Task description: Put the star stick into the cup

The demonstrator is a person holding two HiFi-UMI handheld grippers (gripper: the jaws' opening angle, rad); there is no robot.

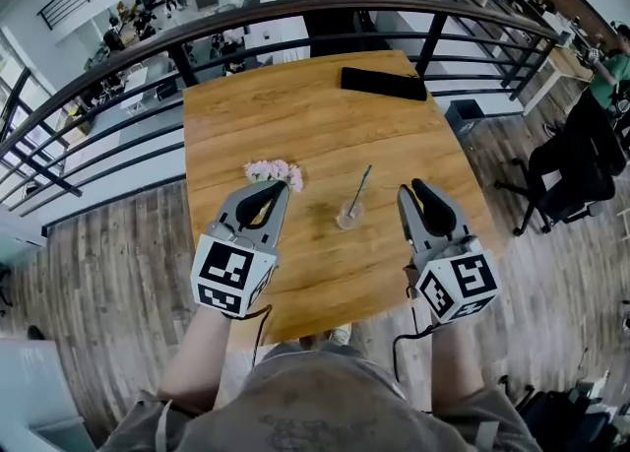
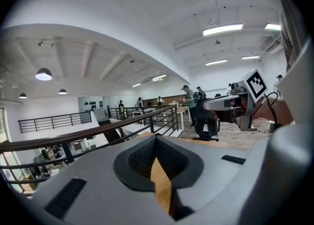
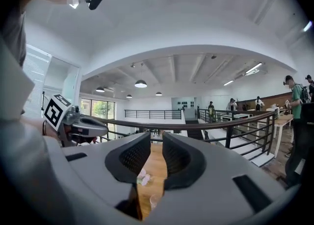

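A small clear cup (image 1: 349,214) stands near the middle of the wooden table (image 1: 295,115). A thin stick (image 1: 361,187) leans in it, with its upper end pointing to the far right. Both grippers hover above the table's near half, one on each side of the cup and apart from it. My left gripper (image 1: 279,185) (image 2: 156,140) is shut, its tips meeting with nothing between them. My right gripper (image 1: 411,186) (image 3: 156,143) stands open by a narrow gap that holds nothing. Through that gap the cup (image 3: 154,200) shows faintly below.
A bunch of pink flowers (image 1: 274,171) (image 3: 143,177) lies just beyond the left gripper. A flat black object (image 1: 384,83) rests at the table's far right edge. A dark railing (image 1: 295,17) runs behind the table, and an office chair (image 1: 566,169) stands at the right.
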